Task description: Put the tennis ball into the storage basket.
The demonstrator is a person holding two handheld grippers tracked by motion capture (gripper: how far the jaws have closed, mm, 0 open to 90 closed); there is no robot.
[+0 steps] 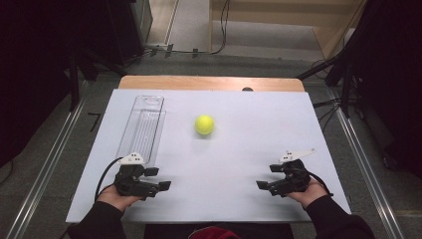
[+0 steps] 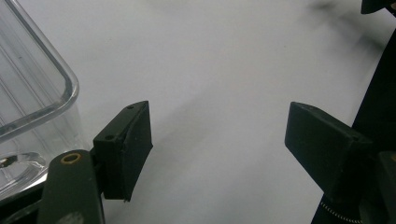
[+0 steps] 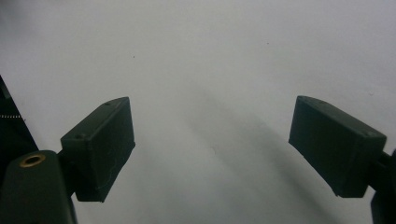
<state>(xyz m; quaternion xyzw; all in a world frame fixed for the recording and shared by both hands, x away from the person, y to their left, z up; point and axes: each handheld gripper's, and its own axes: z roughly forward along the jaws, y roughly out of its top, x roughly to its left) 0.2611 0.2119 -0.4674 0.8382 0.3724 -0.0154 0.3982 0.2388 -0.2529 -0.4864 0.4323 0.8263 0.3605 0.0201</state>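
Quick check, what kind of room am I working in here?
Probably a lab or recording rig, not a home: a white table flanked by metal floor rails, loose cables behind, and black curtains at the sides.

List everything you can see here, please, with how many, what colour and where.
ball: one, yellow-green, middle of the table, slightly toward the far side
tray: one, clear plastic, long, on the table's left side, empty as far as can be seen
table: one, white top with a wooden far edge
left gripper: one, black, open, near left of the table, just short of the tray's near end
right gripper: one, black, open, near right
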